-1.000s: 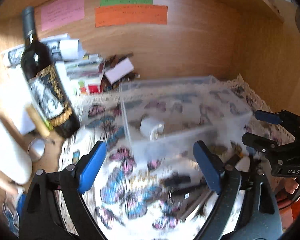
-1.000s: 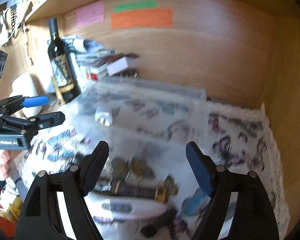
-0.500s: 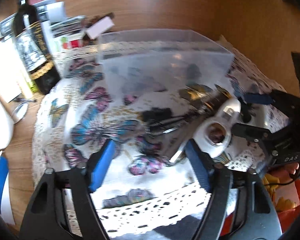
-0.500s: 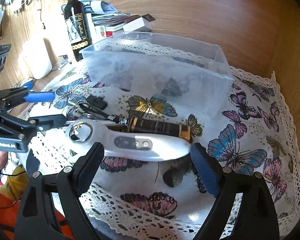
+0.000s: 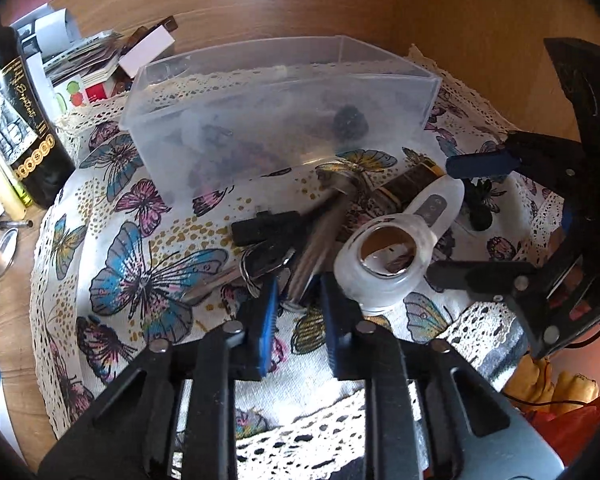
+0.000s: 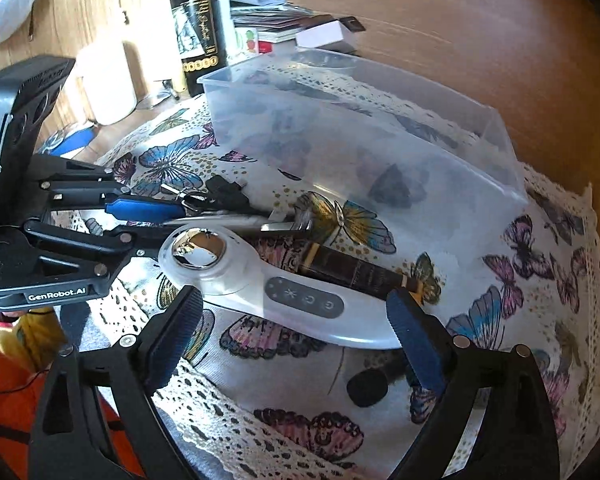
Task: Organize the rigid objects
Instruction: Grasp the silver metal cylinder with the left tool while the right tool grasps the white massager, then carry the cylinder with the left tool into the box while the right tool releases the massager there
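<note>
Both grippers are black plastic linkages with round silver pivot screws behind the fingers. The left gripper point(image 5: 296, 308) and right gripper point(image 6: 296, 332) carry ribbed blue pads point(image 6: 414, 340). White "GenRobot.AI" lettering marks the left body behind its fingers, under a grey housing

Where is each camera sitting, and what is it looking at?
Left wrist: sits on the left gripper, looking down at the keys and a metal tool between its nearly shut fingers; the right gripper shows at right.
Right wrist: sits on the right gripper, open over the white device; the left gripper shows at left.
Both see the clear bin, the white device and the wine bottle.
</note>
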`<state>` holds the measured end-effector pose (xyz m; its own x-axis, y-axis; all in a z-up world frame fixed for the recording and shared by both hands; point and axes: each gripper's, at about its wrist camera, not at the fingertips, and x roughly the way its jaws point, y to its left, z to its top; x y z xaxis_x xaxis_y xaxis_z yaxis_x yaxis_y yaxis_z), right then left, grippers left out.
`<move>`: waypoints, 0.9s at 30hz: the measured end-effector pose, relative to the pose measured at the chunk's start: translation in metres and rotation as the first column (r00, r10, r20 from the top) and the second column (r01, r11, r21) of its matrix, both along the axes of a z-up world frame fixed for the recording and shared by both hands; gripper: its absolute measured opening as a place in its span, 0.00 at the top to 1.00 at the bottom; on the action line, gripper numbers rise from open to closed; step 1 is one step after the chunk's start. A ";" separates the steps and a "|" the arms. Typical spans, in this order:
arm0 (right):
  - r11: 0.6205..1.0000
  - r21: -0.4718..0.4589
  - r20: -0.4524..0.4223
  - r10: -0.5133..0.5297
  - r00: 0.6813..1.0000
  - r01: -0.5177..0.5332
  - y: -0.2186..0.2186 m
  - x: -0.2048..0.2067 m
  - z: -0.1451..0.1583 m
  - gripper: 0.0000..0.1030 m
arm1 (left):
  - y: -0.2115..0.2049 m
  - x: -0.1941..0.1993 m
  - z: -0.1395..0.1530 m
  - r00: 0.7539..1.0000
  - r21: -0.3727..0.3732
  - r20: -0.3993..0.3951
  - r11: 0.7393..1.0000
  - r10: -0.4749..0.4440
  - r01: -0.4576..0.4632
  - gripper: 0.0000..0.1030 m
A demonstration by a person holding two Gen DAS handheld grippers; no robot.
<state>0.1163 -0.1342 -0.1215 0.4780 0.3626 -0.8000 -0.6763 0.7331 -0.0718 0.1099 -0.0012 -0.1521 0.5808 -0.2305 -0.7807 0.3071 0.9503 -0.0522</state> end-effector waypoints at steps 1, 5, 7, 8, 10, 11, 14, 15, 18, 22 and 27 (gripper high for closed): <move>1.000 -0.001 -0.009 0.014 1.000 -0.014 0.002 0.000 -0.001 0.10 | 0.000 -0.001 0.000 1.000 -0.009 0.000 1.000 -0.002 0.002 0.84; 0.999 -0.045 -0.006 0.026 1.000 -0.026 0.012 0.004 -0.009 0.11 | 0.006 -0.009 0.000 1.000 -0.026 0.004 1.000 0.002 -0.002 0.85; 0.998 -0.058 -0.004 0.030 1.000 -0.030 0.018 0.005 -0.011 0.23 | 0.012 -0.016 0.000 1.000 -0.034 0.004 0.999 0.008 -0.008 0.85; 0.998 -0.058 -0.008 0.033 0.999 -0.033 0.020 0.006 -0.011 0.27 | 0.017 -0.021 0.000 1.000 -0.034 0.003 0.999 0.015 -0.015 0.85; 0.998 -0.066 0.000 0.022 1.000 -0.022 0.024 0.007 -0.012 0.37 | 0.024 -0.028 -0.001 1.000 -0.039 -0.003 0.999 0.020 -0.020 0.85; 0.997 -0.075 0.011 0.014 1.000 -0.013 0.025 0.006 -0.012 0.40 | 0.027 -0.031 -0.001 1.000 -0.044 -0.008 0.999 0.020 -0.021 0.85; 0.997 -0.071 0.013 -0.024 1.000 0.025 0.023 0.007 -0.011 0.50 | 0.036 -0.042 -0.001 1.000 -0.055 -0.019 0.998 0.013 -0.014 0.85; 0.997 -0.063 0.002 -0.046 0.999 0.046 0.021 0.008 -0.011 0.55 | 0.037 -0.044 -0.001 1.000 -0.052 -0.020 0.999 0.010 -0.011 0.85; 0.996 -0.046 -0.065 -0.081 0.995 0.078 0.015 0.011 -0.013 0.74 | 0.036 -0.047 0.001 1.000 -0.030 -0.008 0.999 0.016 -0.017 0.85; 0.998 -0.031 -0.096 -0.058 0.994 0.056 0.013 0.007 -0.013 0.75 | 0.035 -0.038 0.005 1.000 -0.042 -0.003 0.999 0.025 -0.025 0.81; 1.000 -0.020 -0.120 -0.022 0.993 0.019 0.025 0.010 -0.013 0.65 | 0.026 -0.020 0.002 1.000 -0.030 -0.014 1.000 0.007 -0.007 0.79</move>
<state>0.1264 -0.1089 -0.1341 0.3855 0.3382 -0.8585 -0.6658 0.7461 -0.0050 0.0894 0.0246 -0.1503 0.5719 -0.2502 -0.7813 0.2993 0.9503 -0.0852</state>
